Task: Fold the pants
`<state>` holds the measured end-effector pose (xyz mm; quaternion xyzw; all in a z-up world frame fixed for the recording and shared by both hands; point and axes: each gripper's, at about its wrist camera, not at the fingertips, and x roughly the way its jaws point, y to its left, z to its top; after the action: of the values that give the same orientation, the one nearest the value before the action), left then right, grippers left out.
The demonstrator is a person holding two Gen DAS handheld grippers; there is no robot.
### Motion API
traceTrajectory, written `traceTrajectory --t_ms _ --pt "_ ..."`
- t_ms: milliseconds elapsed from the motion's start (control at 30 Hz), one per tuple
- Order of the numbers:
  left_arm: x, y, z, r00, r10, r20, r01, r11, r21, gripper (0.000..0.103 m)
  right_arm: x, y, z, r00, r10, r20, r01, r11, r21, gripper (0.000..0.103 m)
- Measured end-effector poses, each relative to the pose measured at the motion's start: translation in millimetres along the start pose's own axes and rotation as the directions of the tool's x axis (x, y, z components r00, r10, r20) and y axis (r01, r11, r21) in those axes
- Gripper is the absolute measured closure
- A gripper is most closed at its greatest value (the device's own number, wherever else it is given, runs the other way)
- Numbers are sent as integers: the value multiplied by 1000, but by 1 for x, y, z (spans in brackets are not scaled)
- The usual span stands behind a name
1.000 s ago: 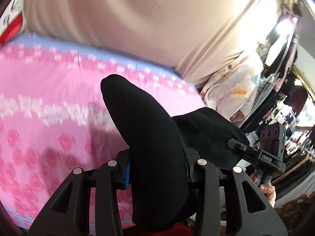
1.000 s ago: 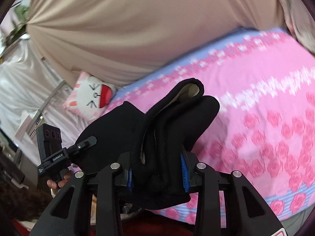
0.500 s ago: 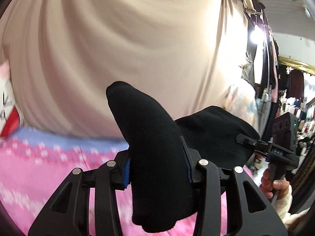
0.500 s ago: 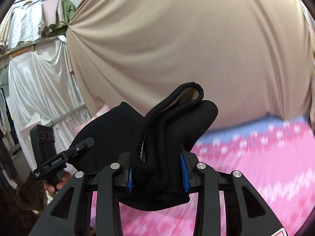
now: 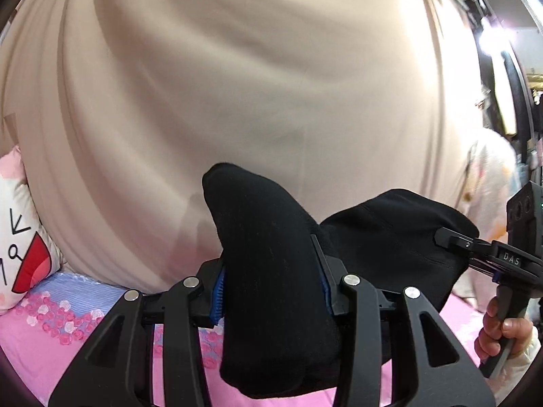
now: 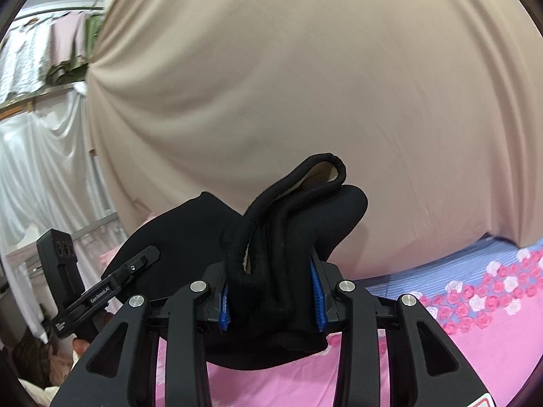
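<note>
Beige drapery (image 5: pixel 237 84) fills the background of the left wrist view, hanging behind a bed with a pink rose-patterned sheet (image 5: pixel 40 346). A white cushion (image 5: pixel 17 247) with a red cartoon mouth and black whisker strokes sits at the far left edge. The left gripper (image 5: pixel 271 291) is clamped on a thick bunch of the black pants (image 5: pixel 271 288), its blue pads pressed into the cloth on both sides; the fabric pokes up above the fingers and hangs below them, raised clear of the sheet. The pants stretch across to the right, where the right gripper (image 5: pixel 454 240) pinches their far end. That tool's side reads "DAS", and a hand (image 5: pixel 502 332) wraps its handle.

From the right wrist view, the same beige curtain (image 6: pixel 305 84) dominates, with white draped cloth (image 6: pixel 40 169) and hung garments (image 6: pixel 51 40) off to the left. The right gripper (image 6: pixel 271 291) is closed on a folded wad of the pants (image 6: pixel 281 254), a hemmed edge with a pale lining looping above the fingers. The pants run left to the left gripper (image 6: pixel 142 259), which grips them there; its body carries the lettering "GenRobot.AI", with smaller print below too tiny to read. Pink sheet with a lilac band of roses (image 6: pixel 492 288) lies below.
</note>
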<state>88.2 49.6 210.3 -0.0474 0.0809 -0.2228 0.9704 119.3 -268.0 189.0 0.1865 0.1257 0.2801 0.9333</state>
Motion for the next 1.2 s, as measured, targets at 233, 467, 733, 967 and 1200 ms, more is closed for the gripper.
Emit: traceTrajectory --t_ms 233,467,733,967,1200 --pt "105 20 -57 988 70 -136 -69 998 11 63 76 -71 -34 994 -69 -81 75 994 78 69" --pt "176 44 -122 939 87 -332 -104 994 -35 63 139 -128 -86 964 -126 -233 159 979 126 69" --pt "181 66 -173 854 104 -511 -156 986 -60 35 157 -156 -133 877 -182 -444 269 953 140 48" --pt "115 59 -96 915 175 -363 -209 976 -56 9 113 -114 -81 914 -272 -301 293 956 26 89" --pt "213 21 -89 883 197 -427 -214 977 8 8 235 -102 -83 861 -311 -402 285 950 -125 90"
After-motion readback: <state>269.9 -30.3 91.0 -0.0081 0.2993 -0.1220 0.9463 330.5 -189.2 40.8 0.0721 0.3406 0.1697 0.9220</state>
